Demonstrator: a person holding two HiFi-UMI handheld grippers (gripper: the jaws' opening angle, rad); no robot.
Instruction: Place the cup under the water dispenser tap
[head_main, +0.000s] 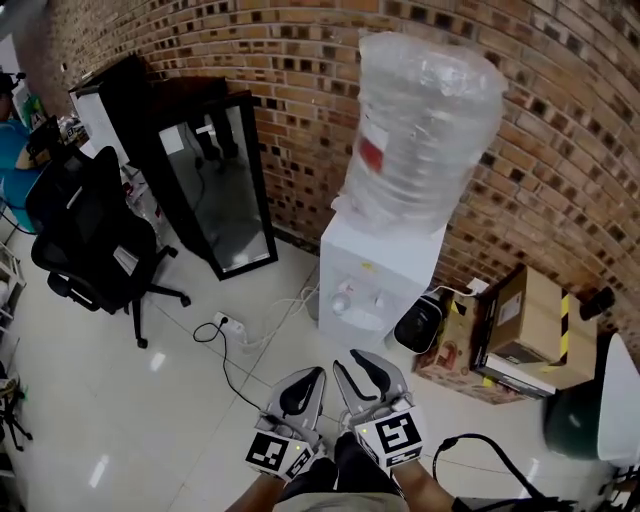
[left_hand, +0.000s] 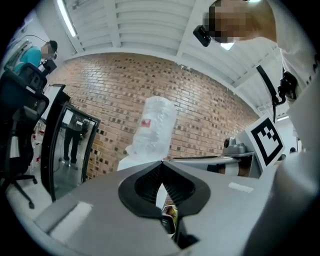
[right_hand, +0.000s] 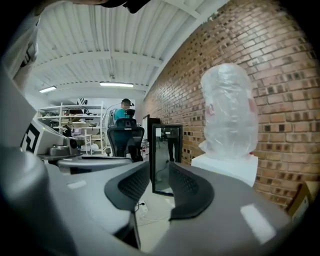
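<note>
Both grippers are held side by side, low in front of the person, aimed at the dispenser (head_main: 385, 262) — a white cabinet against the brick wall (head_main: 560, 150) with a big clear bottle (head_main: 425, 125) upended on top. The left gripper (left_hand: 162, 161) has its jaws together, tips touching, nothing caught in them. The right gripper (right_hand: 159, 167) is narrow, with a slim gap between the pads and only floor and wall showing through it, so that one is empty too. As for the cup, I can't pick it out. Neither gripper carries it, and the dispenser's front around the taps (head_main: 358, 300) is too small and pale from here to tell whether anything stands there. Left of the dispenser a black-framed mirror (head_main: 215, 185) leans on the wall, and further left a black chair (head_main: 95, 225) stands on the pale floor (head_main: 120, 400). A power strip (head_main: 222, 322) lies between mirror and dispenser, its cables trailing across the tiles. On the dispenser's right there's a dark bag (head_main: 420, 322) just beside it — then a stack of cardboard boxes (head_main: 530, 320). A person in teal (head_main: 12, 150) sits at the far left edge, behind the chair.
</note>
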